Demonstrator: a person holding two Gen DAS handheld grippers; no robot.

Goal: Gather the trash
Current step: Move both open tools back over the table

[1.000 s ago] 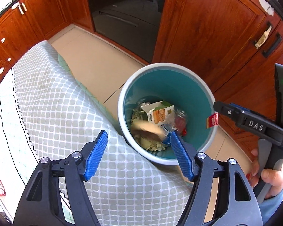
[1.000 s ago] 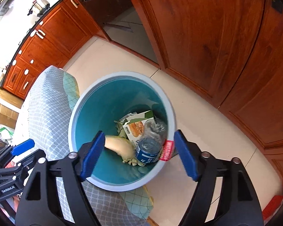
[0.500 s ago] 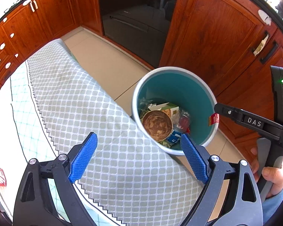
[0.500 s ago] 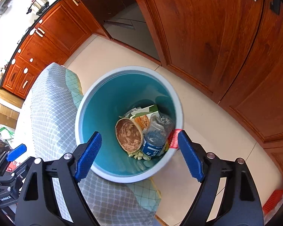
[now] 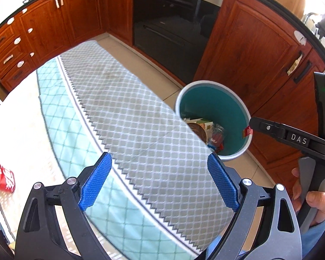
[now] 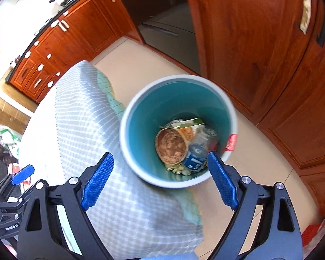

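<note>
Both grippers, left (image 5: 159, 181) and right (image 6: 160, 181), are spread wide and empty; the right's jaws have just been opening; trash sits dropped in the bin (image 6: 138, 151).

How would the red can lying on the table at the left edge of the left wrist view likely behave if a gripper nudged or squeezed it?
The red can lies on its side, so a nudge would probably roll it. It looks thin-walled, so likely light and easily dented. Its printed skin seems smooth, perhaps slippery.

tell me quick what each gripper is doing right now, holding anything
Left gripper: open, empty, jaws have just been opening.
Right gripper: open, empty, jaws have just been opening, above the trash bin.
</note>
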